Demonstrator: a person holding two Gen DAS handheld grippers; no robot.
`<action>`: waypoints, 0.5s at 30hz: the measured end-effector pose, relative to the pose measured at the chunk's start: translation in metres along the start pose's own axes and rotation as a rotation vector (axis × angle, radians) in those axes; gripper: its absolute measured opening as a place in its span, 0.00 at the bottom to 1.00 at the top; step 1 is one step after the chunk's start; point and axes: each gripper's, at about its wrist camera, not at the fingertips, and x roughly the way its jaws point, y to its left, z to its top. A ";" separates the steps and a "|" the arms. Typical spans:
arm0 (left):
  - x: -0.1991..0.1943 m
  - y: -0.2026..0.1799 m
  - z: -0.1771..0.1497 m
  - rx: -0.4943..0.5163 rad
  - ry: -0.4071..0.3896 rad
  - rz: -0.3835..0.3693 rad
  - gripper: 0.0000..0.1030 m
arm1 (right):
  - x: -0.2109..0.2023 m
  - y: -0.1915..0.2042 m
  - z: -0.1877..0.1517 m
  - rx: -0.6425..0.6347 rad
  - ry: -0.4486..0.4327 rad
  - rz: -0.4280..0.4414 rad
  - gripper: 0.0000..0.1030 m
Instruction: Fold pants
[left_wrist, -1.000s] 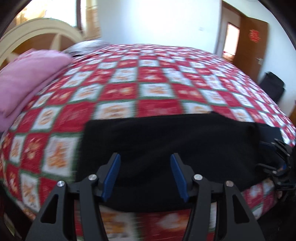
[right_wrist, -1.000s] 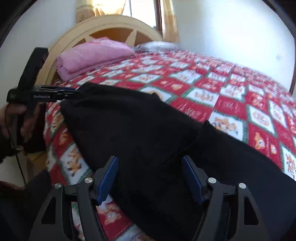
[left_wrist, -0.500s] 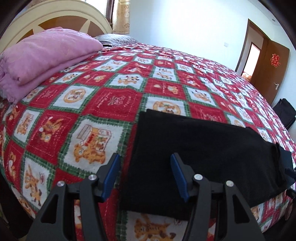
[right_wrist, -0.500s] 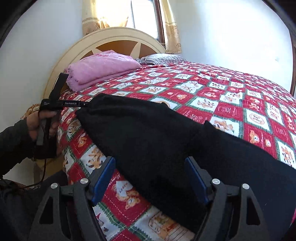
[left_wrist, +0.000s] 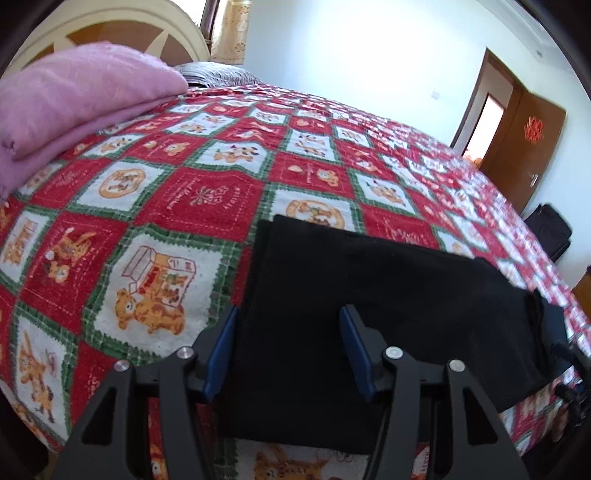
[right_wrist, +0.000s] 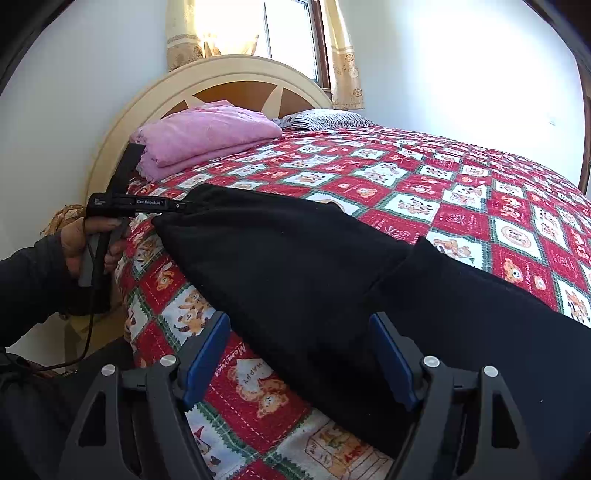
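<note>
Black pants (left_wrist: 369, 302) lie folded lengthwise on the red patterned quilt (left_wrist: 192, 192) near the bed's front edge. My left gripper (left_wrist: 290, 350) is open at the pants' left end, its blue pads either side of the cloth edge. In the right wrist view the pants (right_wrist: 303, 273) run from the left gripper (right_wrist: 177, 206), which is held in a hand at their far end, to my right gripper (right_wrist: 299, 362). The right gripper is open, its jaws wide apart over the near part of the pants. I cannot tell whether either gripper touches the cloth.
A folded pink blanket (left_wrist: 74, 96) and a striped pillow (right_wrist: 325, 120) lie by the cream headboard (right_wrist: 221, 79). A brown door (left_wrist: 532, 147) and a dark bag (left_wrist: 548, 230) are on the far side. The bed's near edge drops away below both grippers.
The left gripper has swung from facing the middle of the pants to their left end. The right gripper has pulled back a little; more quilt shows under it. Both stayed open.
</note>
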 end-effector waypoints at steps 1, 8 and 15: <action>0.001 0.002 0.001 -0.007 0.001 -0.015 0.56 | 0.001 0.000 -0.001 -0.001 0.003 -0.003 0.76; -0.007 -0.005 0.001 0.013 0.025 -0.055 0.28 | -0.004 0.001 -0.003 0.005 -0.011 -0.005 0.76; 0.000 0.014 0.000 -0.089 0.006 -0.140 0.25 | 0.000 0.003 -0.006 0.000 0.006 -0.010 0.76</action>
